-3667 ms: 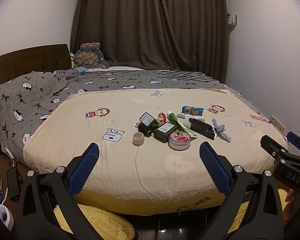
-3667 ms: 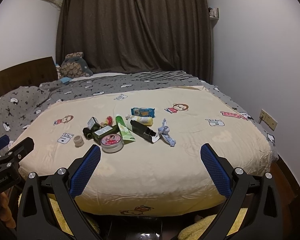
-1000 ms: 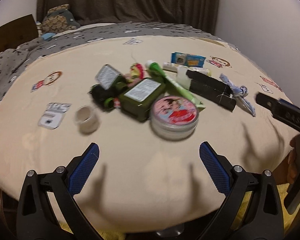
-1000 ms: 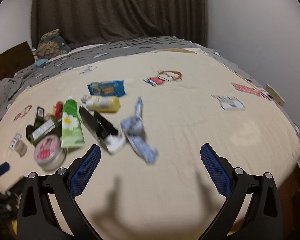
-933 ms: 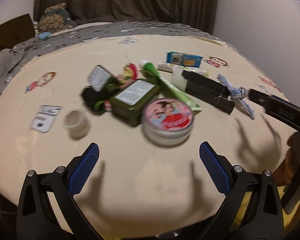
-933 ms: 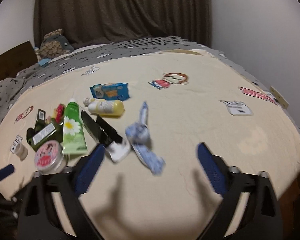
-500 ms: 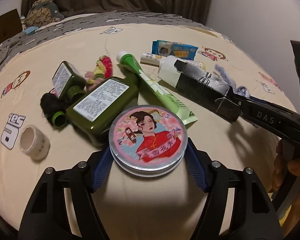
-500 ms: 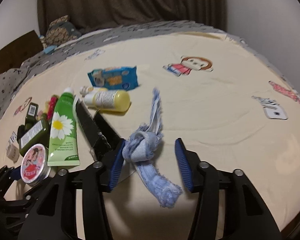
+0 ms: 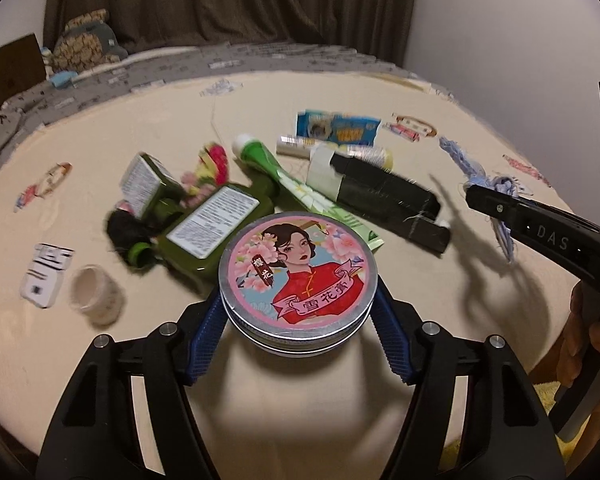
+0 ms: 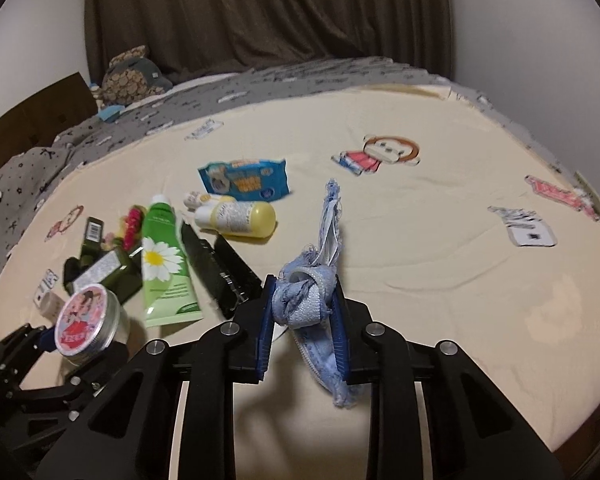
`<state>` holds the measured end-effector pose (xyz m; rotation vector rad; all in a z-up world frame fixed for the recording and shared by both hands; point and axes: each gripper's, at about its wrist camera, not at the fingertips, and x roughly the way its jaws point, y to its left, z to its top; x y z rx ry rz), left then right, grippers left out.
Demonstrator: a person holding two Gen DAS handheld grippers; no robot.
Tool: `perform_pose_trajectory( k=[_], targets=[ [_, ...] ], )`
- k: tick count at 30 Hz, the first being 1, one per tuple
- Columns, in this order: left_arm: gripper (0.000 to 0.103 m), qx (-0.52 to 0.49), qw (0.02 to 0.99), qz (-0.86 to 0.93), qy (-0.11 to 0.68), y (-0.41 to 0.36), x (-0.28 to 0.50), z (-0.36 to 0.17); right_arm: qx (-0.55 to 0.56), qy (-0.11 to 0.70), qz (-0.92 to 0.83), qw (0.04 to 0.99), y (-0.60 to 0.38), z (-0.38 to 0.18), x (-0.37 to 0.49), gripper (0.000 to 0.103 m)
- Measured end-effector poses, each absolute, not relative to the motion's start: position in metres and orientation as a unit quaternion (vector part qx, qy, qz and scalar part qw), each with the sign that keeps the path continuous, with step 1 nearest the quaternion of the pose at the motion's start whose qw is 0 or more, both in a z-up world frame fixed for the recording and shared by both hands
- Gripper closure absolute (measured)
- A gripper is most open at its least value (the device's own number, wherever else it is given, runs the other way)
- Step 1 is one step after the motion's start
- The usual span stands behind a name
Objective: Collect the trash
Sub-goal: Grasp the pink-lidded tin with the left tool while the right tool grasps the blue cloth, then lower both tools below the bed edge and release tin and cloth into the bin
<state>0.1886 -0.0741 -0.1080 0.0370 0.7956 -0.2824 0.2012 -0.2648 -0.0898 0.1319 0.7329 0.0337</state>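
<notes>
My left gripper (image 9: 298, 320) is shut on a round tin with a pink lady lid (image 9: 298, 268) and holds it just above the cream bedspread; the tin also shows in the right wrist view (image 10: 86, 320). My right gripper (image 10: 302, 316) is shut on a knotted blue cloth strip (image 10: 306, 296), whose ends hang above and below the pads. The right gripper's side shows in the left wrist view at the right edge, with the cloth (image 9: 500, 188) at its tip.
On the bedspread (image 10: 440, 264) lie a green tube (image 10: 166, 264), a yellow bottle (image 10: 240, 216), a blue wipes pack (image 10: 246, 178), black boxes (image 10: 220, 272), dark green bottles (image 9: 204, 232) and a small tape roll (image 9: 94, 294). A plush toy (image 10: 134, 78) sits by the pillows.
Both grippers moved down to the pile and closed. The left one took hold of the tin and raised it a little; the right one took hold of the blue cloth.
</notes>
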Motion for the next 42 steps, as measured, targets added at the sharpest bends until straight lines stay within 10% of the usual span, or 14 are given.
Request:
perform_pose_trajectory(
  k=[17,42],
  targets=[
    [0.038,0.010,0.926,-0.142,0.350,-0.036,0.056,-0.076,0.024,0.338,0.132,0.931,-0.212,-0.066,0.050,0.077],
    [0.038,0.020,0.775,-0.196,0.600,-0.043,0.029,-0.277,0.098,0.589,0.135,0.791,-0.191,-0.253,0.031,0.077]
  ],
)
